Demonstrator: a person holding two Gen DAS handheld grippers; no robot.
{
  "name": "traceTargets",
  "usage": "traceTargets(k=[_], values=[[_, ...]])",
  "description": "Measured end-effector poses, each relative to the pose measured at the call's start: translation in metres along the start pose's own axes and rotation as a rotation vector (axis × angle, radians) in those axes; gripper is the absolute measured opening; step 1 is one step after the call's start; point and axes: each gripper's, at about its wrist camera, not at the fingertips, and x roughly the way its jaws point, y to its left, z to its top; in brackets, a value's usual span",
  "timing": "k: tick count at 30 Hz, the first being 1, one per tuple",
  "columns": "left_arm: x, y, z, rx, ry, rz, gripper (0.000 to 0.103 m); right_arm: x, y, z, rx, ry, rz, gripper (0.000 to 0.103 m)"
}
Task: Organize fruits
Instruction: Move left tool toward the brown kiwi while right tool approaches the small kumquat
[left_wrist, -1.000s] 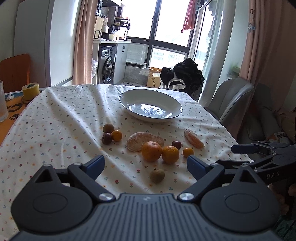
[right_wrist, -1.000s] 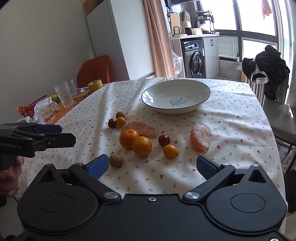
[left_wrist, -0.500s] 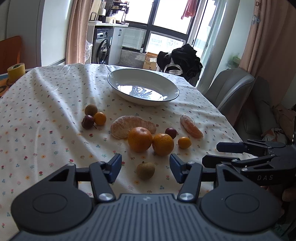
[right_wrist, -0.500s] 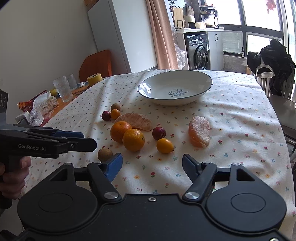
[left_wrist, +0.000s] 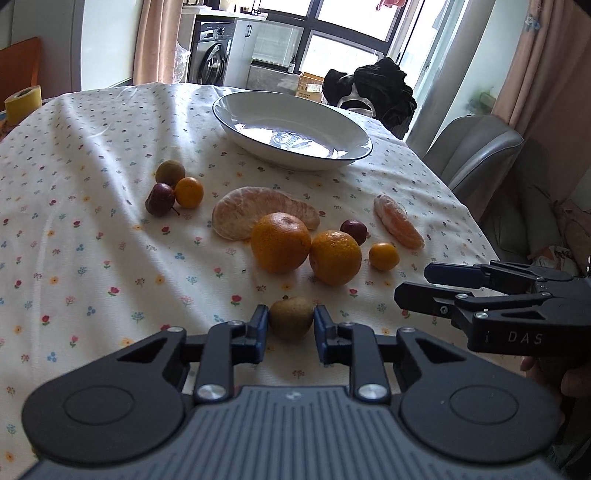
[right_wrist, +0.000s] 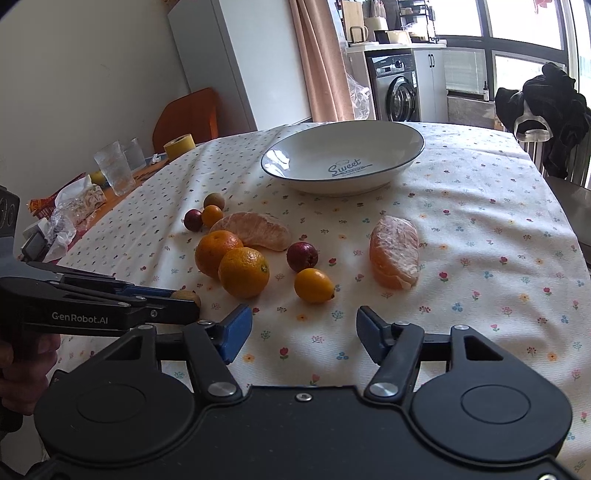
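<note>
My left gripper (left_wrist: 291, 326) is shut on a small brown round fruit (left_wrist: 291, 316) resting on the flowered tablecloth (left_wrist: 92, 240); in the right wrist view that fruit (right_wrist: 187, 295) peeks out between the left gripper's tips. Beyond it lie two oranges (left_wrist: 280, 242) (left_wrist: 335, 257), a peeled citrus half (left_wrist: 243, 210), a peeled segment (left_wrist: 399, 221), small yellow and dark red fruits, and a white empty bowl (left_wrist: 291, 129) at the back. My right gripper (right_wrist: 303, 332) stands open near the table's front edge, short of a small yellow fruit (right_wrist: 314, 285).
A trio of small fruits (left_wrist: 173, 188) sits to the left of the oranges. Glasses (right_wrist: 114, 168), a yellow tape roll (right_wrist: 179, 144) and snack wrappers (right_wrist: 77, 203) stand at the table's left end. A grey chair (left_wrist: 480, 155) is by the right edge.
My left gripper moved forward and down to the brown fruit and its fingers closed onto it. The right gripper came closer to the fruits and narrowed a little, still open.
</note>
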Motion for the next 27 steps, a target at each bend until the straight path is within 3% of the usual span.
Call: traceTargets(k=[13,16,20,27], values=[[-0.007,0.009,0.008,-0.046,-0.04,0.051,0.024,0.02,-0.006,0.011,-0.003,-0.002,0.029,0.051],[-0.011,0.011,0.009,-0.054,-0.057,0.054,0.024,0.023,-0.003,0.012,-0.012,-0.002,0.025,0.044],[-0.014,0.013,0.01,-0.054,-0.072,0.05,0.024,0.023,-0.001,0.013,-0.019,0.006,0.007,0.023],[-0.026,0.013,0.014,-0.048,-0.115,0.043,0.024,0.015,0.002,0.019,-0.014,0.001,0.01,0.023]])
